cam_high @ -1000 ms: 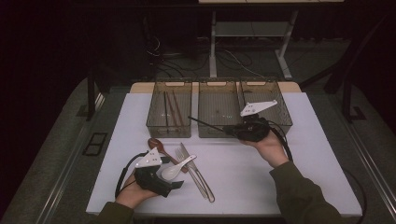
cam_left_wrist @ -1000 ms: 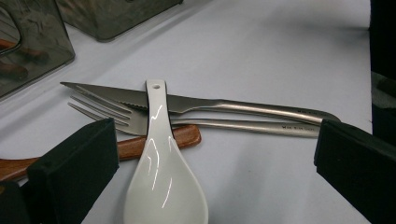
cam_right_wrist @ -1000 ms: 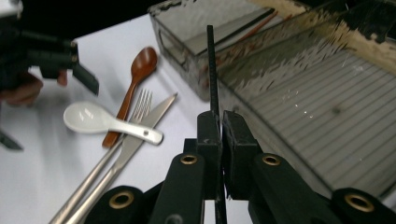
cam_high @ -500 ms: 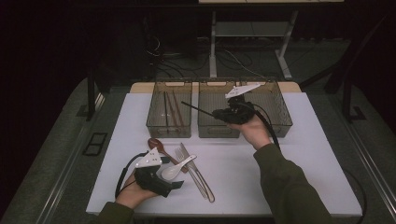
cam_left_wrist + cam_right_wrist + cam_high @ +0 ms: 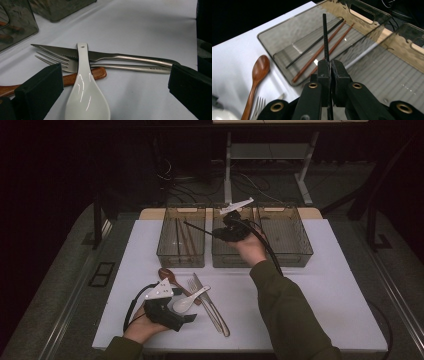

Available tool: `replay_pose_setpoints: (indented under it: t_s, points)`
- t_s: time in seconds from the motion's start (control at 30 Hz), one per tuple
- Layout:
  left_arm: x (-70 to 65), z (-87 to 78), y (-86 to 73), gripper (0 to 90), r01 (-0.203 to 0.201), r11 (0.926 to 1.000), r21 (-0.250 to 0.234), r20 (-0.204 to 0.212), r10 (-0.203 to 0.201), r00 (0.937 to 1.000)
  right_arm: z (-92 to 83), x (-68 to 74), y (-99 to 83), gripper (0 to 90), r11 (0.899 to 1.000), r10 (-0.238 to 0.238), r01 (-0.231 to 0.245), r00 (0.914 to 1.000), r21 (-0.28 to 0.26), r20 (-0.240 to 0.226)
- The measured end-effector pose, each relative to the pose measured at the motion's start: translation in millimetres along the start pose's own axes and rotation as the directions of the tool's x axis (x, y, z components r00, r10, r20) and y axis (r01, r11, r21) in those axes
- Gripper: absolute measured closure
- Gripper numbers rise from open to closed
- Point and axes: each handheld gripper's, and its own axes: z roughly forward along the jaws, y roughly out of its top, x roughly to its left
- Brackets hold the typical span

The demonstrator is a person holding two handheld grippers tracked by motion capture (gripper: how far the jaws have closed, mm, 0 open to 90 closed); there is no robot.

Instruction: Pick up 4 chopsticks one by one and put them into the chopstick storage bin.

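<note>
A: Over the bins, right gripper (image 5: 216,233) is clamped tight on a black chopstick (image 5: 199,228). Thin ridged stick, it juts toward the left bin (image 5: 181,256).

B: Right gripper view?

A: Black chopstick (image 5: 325,35) runs up from between the pressed jaws, above the left bin (image 5: 269,42). Inside lie two reddish-brown wooden chopsticks (image 5: 322,51) and one black one (image 5: 314,44); the high view blurs those. Bins are smoky clear plastic with ribbed floors.

B: Left side?

A: Left gripper (image 5: 190,317) rests low on the white tabletop (image 5: 320,285), jaws wide apart, nothing gripped. Left gripper view: glossy white ceramic spoon (image 5: 86,95) between the jaws, handle lying across a steel knife (image 5: 105,56), steel fork (image 5: 72,63) and wooden spoon (image 5: 75,78).

B: Change from earlier?

A: Right hand has carried the chopstick from the right bin (image 5: 285,237) across to the middle bin (image 5: 230,257). Left gripper hasn't moved.
</note>
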Motion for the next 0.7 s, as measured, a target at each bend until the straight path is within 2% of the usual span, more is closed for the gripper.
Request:
replay_pose_setpoints:
  t_s: [0.13,0.4,0.7]
  points:
    - [-0.1,0.6,-0.1,0.0,-0.004,1.0000,-0.001,0.004,0.004,1.0000,14.7,2.7,10.0,86.3,1.000,-0.003,0.003,0.9999,0.013,0.014]
    - [-0.2,-0.2,-0.1,0.0,0.000,0.9999,-0.012,0.005,0.000,1.0000,41.8,4.0,25.3,86.3,0.999,0.025,-0.025,0.9995,0.020,0.018]
    - [0.3,-1.3,0.0,0.0,0.001,1.0000,-0.007,0.011,-0.001,0.9999,67.7,7.0,33.4,86.3,0.999,0.041,-0.042,0.9983,0.031,0.042]
